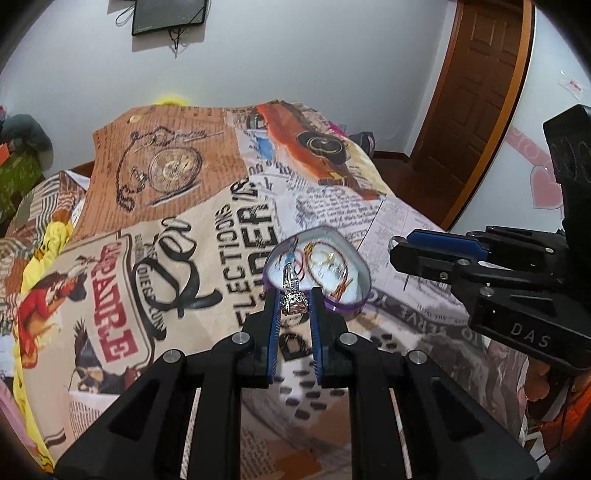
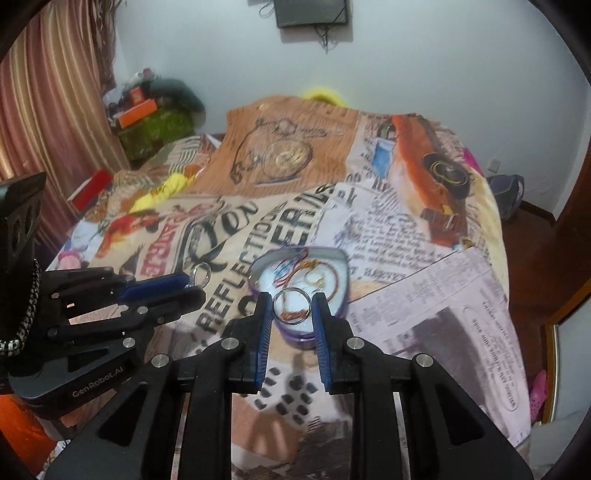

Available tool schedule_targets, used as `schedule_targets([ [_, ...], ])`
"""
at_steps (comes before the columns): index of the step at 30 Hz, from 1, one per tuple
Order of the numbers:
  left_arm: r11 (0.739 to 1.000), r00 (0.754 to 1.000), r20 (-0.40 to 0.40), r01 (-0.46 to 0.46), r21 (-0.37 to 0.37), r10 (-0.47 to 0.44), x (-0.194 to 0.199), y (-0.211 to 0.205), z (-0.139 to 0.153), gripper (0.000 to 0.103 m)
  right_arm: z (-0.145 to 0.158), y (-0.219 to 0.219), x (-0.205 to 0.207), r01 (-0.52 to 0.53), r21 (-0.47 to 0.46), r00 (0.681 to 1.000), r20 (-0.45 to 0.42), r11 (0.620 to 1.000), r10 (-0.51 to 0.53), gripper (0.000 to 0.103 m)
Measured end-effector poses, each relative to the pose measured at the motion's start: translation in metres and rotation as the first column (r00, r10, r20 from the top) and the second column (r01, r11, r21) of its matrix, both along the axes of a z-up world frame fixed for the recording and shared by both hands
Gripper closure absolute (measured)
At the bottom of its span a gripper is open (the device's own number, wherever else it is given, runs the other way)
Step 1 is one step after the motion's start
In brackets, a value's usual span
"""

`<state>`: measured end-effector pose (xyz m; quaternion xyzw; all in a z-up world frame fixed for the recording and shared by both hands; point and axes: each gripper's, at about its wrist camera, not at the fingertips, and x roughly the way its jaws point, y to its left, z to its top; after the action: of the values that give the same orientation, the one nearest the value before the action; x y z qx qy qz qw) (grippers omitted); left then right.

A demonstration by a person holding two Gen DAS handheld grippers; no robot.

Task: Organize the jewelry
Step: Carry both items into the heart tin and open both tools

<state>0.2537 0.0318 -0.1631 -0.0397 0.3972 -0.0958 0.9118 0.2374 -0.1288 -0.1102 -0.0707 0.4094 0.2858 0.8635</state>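
A purple heart-shaped tin [image 1: 360, 295] lies open on the printed bedspread, holding gold bangles [image 1: 327, 264] and thin coloured bands. My left gripper [image 1: 294, 304] is shut on a silver ring with a pink stone [image 1: 293, 295], held just in front of the tin. It shows from the side in the right wrist view [image 2: 194, 282], the ring [image 2: 200, 274] at its tips. My right gripper [image 2: 291, 305] is shut on a plain silver ring [image 2: 291, 305] above the tin's [image 2: 341, 271] near edge. It shows at the right of the left wrist view [image 1: 395, 247].
The bedspread [image 1: 192, 229] covers a bed with newspaper, pocket-watch and car prints. A wooden door [image 1: 476, 110] stands at the right, a curtain [image 2: 48, 122] and cluttered boxes [image 2: 155, 122] at the left. A dark frame [image 2: 312, 11] hangs on the wall.
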Motion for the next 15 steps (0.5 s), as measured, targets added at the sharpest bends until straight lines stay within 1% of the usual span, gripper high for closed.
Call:
schedule_targets([
  [10, 0.999, 0.999, 0.037, 0.035, 0.036, -0.036, 0.026, -0.015, 0.011, 0.089, 0.006, -0.012, 0.018, 0.025, 0.043, 0.999, 0.02, 0.999, -0.026, 0.083],
  [15, 0.999, 0.999, 0.028, 0.032, 0.035, -0.033, 0.039, -0.015, 0.006, 0.089, 0.002, -0.013, 0.025, 0.027, 0.056, 0.999, 0.017, 0.998, -0.028, 0.083],
])
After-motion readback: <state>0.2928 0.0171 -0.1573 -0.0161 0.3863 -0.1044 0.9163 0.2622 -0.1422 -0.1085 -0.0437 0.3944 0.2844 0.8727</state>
